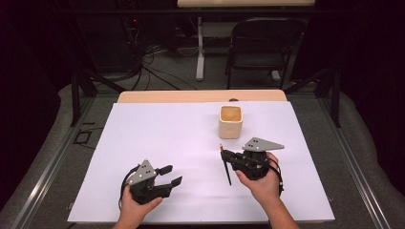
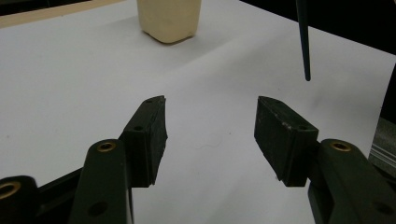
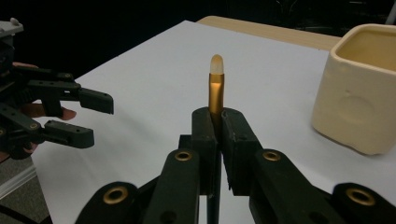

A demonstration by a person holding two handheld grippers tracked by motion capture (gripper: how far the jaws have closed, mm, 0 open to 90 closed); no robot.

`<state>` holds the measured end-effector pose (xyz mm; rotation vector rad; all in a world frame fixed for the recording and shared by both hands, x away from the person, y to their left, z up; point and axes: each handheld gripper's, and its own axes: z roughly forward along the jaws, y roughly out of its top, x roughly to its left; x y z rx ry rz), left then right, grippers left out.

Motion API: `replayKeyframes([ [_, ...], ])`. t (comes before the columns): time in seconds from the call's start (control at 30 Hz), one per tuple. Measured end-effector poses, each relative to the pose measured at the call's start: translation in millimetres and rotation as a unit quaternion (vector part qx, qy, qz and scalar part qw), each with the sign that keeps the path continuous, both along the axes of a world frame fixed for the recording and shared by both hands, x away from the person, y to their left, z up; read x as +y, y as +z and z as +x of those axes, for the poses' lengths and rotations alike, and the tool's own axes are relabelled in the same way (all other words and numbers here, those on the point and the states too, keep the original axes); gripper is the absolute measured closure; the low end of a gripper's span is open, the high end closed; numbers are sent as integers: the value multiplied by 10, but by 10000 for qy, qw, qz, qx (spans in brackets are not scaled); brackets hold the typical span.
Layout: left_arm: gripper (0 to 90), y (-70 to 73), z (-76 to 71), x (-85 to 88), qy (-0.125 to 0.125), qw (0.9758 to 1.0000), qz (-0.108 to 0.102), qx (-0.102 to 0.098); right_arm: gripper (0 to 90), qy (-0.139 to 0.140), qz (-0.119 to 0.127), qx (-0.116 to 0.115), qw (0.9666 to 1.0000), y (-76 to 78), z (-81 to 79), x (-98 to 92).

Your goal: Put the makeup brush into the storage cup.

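On the white table point(image 1: 157, 143), one cup point(image 1: 230, 121), right tongs point(image 1: 224, 155) clamped on one pencil point(image 1: 225, 167), left tongs point(image 1: 171, 175) apart.

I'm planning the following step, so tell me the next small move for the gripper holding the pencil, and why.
Probably carry the thin dark pencil with the gold ferrule and pale eraser toward the square cream ceramic cup and lift it above the rim. The right gripper is shut on the pencil beside the cup, which stands open-topped on the white table cover. The left gripper is open, holding nothing.

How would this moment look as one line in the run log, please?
right hand-held gripper: shut on pencil | left hand-held gripper: open, nothing between jaws | cup: upright on table
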<state>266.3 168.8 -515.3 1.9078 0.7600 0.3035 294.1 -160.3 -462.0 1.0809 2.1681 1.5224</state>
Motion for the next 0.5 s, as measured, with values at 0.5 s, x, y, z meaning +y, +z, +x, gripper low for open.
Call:
replayKeyframes([
  [0.5,439,26,-10,-32,-59,9998,-170,50,838,-13,269,-280,9992,-61,-68,58],
])
